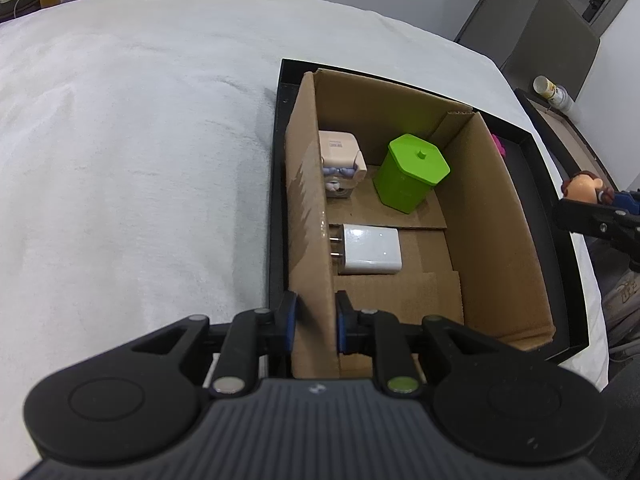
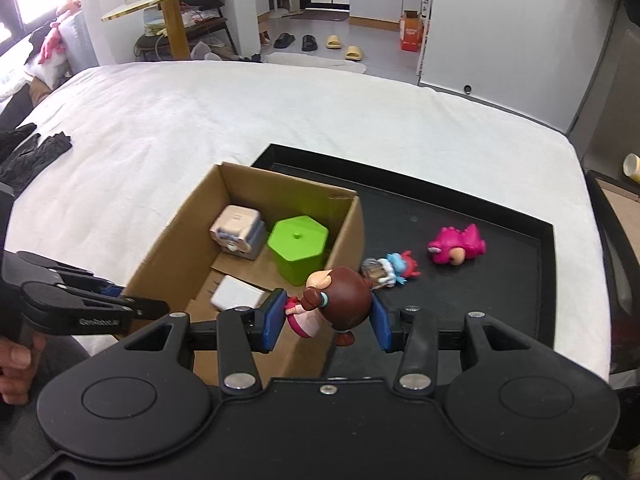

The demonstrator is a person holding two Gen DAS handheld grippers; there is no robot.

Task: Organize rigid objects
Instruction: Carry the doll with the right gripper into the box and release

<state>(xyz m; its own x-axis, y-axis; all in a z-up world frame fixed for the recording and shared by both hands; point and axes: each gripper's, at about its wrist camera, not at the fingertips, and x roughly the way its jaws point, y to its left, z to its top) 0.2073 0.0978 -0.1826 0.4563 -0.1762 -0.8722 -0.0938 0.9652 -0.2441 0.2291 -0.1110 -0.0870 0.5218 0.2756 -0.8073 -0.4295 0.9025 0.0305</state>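
- A bed (image 2: 240, 120) covered in a white blanket fills most of both views.
- A black tray (image 2: 500, 280) lies on the blanket, towards the near right edge.
- A cardboard box (image 1: 500, 220), open at the top, sits in the left part of the tray.
- The left gripper (image 1: 314, 320) is clamped on the box's left wall near the close corner, one blue pad outside the cardboard and one inside (the same tool shows at the left of the right wrist view, a person's hand (image 2: 16, 360) around its handle).
- The right gripper (image 2: 326, 316) holds a doll figure (image 2: 336, 300) with brown hair and a pink dress; both blue pads press its sides, and it hangs over the box's near right corner, clear of the tray floor.
- A green hexagonal container (image 2: 298, 248) with a lid stands upright in the box's far right corner.
- A white charger (image 1: 370, 250) lies flat on the box floor, its prongs pointing at the left wall.
- A pale blocky toy (image 1: 342, 168) rests against the far left corner, beside the green container.
- A pink dinosaur toy (image 2: 456, 246) lies on the tray floor, outside the box.
- A small blue and red figure (image 2: 394, 268) lies just left of the dinosaur, close to the box's right wall.
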